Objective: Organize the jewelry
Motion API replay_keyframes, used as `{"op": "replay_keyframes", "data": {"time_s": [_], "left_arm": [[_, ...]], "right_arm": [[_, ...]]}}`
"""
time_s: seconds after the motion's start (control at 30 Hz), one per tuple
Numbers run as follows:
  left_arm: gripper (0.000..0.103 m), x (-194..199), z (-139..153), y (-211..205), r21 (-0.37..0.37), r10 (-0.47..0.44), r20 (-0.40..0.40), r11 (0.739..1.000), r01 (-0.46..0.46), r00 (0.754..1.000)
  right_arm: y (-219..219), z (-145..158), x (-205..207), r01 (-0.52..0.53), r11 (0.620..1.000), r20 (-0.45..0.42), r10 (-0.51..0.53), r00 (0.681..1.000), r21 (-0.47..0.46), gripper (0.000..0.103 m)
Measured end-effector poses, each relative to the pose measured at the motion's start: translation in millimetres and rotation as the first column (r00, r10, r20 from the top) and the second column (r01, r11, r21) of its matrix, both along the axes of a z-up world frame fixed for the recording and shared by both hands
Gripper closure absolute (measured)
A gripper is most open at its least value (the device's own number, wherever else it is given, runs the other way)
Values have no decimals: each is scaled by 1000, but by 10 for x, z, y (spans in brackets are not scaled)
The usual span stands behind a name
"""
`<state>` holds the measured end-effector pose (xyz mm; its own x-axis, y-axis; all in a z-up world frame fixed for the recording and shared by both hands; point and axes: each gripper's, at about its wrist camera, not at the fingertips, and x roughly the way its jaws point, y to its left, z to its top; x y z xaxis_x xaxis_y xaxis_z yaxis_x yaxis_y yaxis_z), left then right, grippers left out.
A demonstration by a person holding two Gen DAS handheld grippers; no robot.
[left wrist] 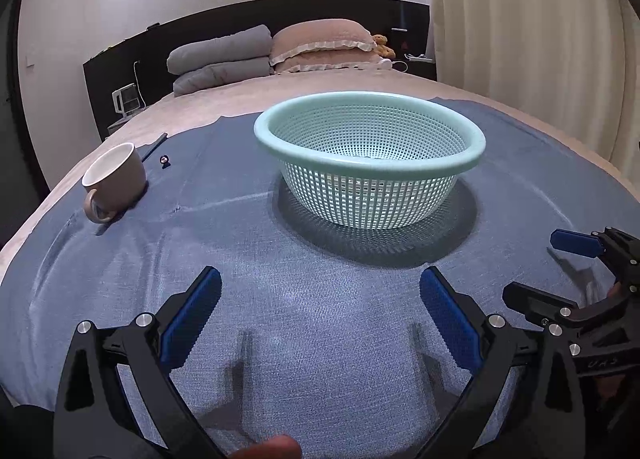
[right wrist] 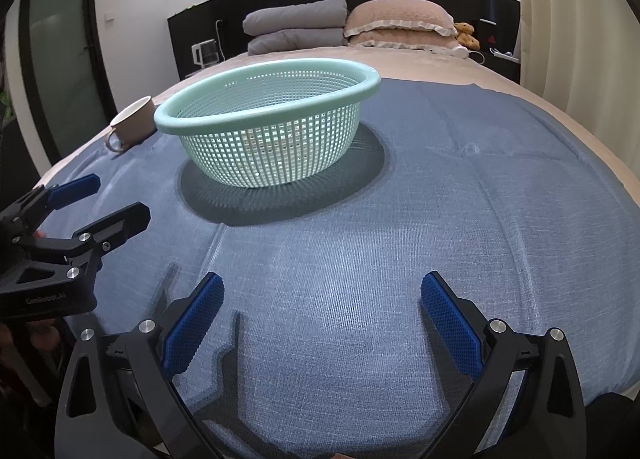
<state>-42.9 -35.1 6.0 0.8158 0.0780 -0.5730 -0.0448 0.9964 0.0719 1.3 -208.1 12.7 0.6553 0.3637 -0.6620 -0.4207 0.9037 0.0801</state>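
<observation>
Both grippers hang low over the near part of the blue cloth [left wrist: 320, 299] spread on the bed. The left gripper [left wrist: 320, 311] has its jaws spread wide with nothing between them; the right gripper [right wrist: 320, 315] stands the same, wide and empty.

A mint basket [left wrist: 370, 157] sits upright near the middle of the cloth. Something dark shows faintly through the mesh at its bottom in the left view; whether that is jewelry cannot be told. A beige cup [left wrist: 114, 179] leans tilted toward the cloth's left edge, mouth facing up and away.

Just beyond the cup, toward the far left corner, lie a small round bead-like piece [left wrist: 164, 160] and a thin dark stick-like item [left wrist: 154, 147], apart from one another and outside both vessels. These appear to be the task's items; their kind is too small to confirm.

Assessment: the scene fits either loose pieces waiting to be gathered, or a sort nearly complete with leftovers on the cloth. Which vessel takes which piece is not settled by the pictures.

Handling notes, as judgement:
- The small piece is tiny and round, so it will likely roll on soft cloth; close on it squarely.
- The soft bedding gives under pressure, so pressing down may sink the item.
- The cup looks unstable and stands close by; reach from the left side and keep clear of it.
</observation>
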Motion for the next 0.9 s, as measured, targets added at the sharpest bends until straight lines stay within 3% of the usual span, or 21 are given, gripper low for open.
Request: {"op": "replay_keyframes", "data": {"time_s": [0.9], "left_arm": [[6, 7, -11, 1, -11, -5, -10, 1000, 5, 1000]], "right_arm": [[14, -18, -1, -7, 1000, -4, 7, 1000, -6, 8]]}}
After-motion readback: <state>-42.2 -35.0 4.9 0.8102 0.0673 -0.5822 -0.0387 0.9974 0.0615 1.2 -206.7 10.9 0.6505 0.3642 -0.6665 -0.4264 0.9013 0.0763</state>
